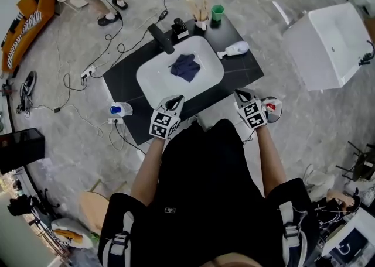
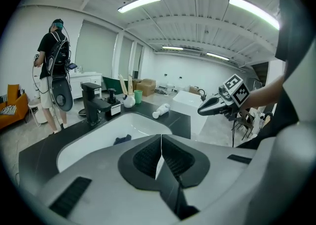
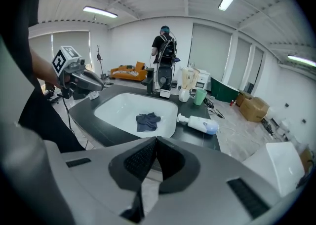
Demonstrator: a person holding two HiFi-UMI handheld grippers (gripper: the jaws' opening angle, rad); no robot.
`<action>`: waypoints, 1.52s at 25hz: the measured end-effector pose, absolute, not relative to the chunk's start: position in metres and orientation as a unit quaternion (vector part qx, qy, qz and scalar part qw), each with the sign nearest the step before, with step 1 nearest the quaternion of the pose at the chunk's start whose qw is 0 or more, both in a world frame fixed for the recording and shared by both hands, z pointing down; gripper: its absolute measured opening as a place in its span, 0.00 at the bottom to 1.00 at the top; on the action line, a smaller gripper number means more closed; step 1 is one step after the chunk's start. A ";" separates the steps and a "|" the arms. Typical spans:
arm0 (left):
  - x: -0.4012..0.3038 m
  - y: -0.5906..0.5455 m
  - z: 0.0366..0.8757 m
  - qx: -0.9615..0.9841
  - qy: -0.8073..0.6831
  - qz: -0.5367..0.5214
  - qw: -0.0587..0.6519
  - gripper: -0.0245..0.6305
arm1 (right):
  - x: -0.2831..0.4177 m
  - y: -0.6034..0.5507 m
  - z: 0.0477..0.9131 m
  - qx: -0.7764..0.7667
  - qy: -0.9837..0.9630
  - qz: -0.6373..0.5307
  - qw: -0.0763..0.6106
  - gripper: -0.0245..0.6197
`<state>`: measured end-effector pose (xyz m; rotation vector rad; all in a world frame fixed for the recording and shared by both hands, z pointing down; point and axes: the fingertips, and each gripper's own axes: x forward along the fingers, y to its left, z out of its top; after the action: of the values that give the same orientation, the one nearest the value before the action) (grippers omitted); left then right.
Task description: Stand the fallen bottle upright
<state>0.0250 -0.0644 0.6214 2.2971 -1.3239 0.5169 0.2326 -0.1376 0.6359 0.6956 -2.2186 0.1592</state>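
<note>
A white pump bottle point(image 1: 234, 50) lies on its side on the black counter point(image 1: 240, 72), to the right of the white sink point(image 1: 153, 81). It also shows in the right gripper view, where the bottle point(image 3: 197, 124) has a pale blue base, and in the left gripper view as a small bottle point(image 2: 161, 111). My left gripper point(image 1: 174, 102) is shut and empty at the sink's near rim. My right gripper point(image 1: 241, 93) is shut and empty over the counter's near right edge, well short of the bottle. In their own views the left gripper point(image 2: 161, 152) and right gripper point(image 3: 155, 142) hold nothing.
A dark cloth point(image 1: 186, 67) lies in the sink. A black faucet point(image 1: 161, 37), a white cup with sticks point(image 1: 201, 23) and a green cup point(image 1: 217, 12) stand along the far edge. A white tub point(image 1: 334, 43) stands at the right; cables cross the floor. A person point(image 3: 165, 51) stands beyond.
</note>
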 end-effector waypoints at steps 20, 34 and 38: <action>0.036 -0.120 0.622 0.722 -0.614 0.158 0.277 0.06 | 0.207 -0.288 0.668 0.091 -0.880 -0.036 0.464 0.20; 0.073 -0.112 0.634 0.638 -0.693 0.123 0.313 0.06 | 0.194 -0.320 0.719 -0.081 -0.805 -0.220 0.545 0.47; 0.080 -0.105 0.638 0.621 -0.705 0.121 0.322 0.06 | 0.191 -0.327 0.740 -0.110 -0.784 -0.232 0.566 0.51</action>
<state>0.0804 -0.1046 0.6384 1.6296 -1.8501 0.3168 0.1915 -0.3265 0.7397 -0.2594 -1.8429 -0.5452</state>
